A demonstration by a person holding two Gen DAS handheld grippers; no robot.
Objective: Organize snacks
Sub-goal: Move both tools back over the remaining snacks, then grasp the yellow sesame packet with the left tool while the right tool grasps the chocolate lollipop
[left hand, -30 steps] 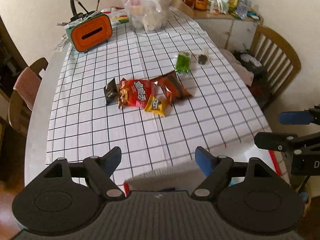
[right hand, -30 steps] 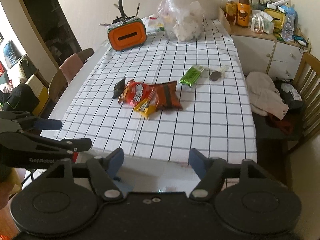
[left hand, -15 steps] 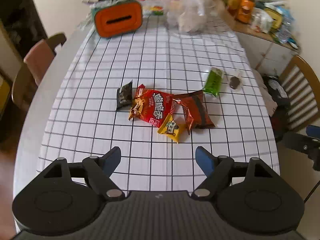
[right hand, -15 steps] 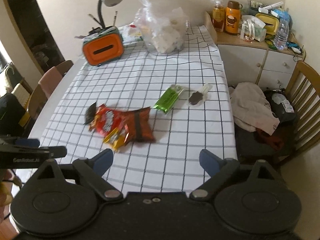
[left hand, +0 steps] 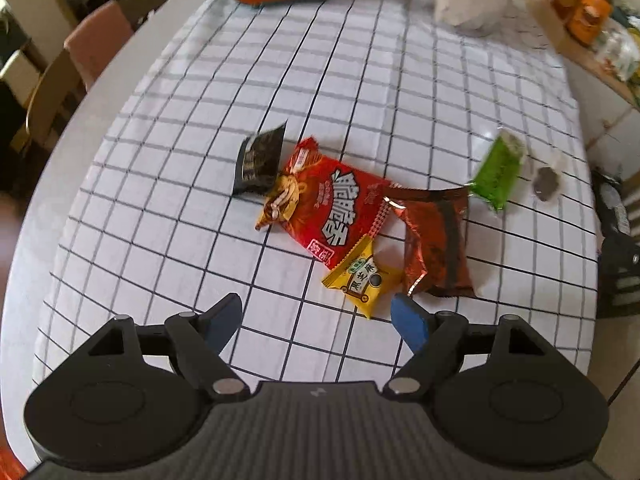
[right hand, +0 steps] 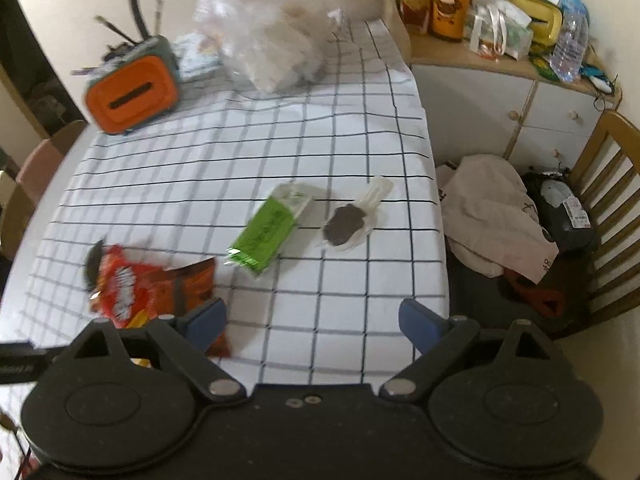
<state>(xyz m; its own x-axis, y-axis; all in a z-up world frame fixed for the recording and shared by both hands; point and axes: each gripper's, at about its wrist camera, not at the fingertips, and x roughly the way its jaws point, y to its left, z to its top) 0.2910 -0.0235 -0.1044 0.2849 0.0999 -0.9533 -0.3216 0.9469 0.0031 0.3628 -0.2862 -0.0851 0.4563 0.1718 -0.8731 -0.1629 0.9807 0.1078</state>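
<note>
Two grippers, left (left hand: 316, 320) and right (right hand: 312, 322), fingers wide, above snack packets (left hand: 336, 208).

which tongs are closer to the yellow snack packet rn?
Left. The left tongs hang open just short of the yellow packet, its right fingertip beside it. The right tongs, also open, sit further right, toward the green packet.

The red snack bag (left hand: 332, 208) and brown packet (left hand: 436, 244) are looking like glossy, crinkly foil. The worktop's checked cloth (left hand: 360, 80) is lying matt and smooth, the left hand-held gripper (left hand: 316, 320) is showing matt black plastic, and the chair (right hand: 608, 184) is looking like varnished wood.
</note>
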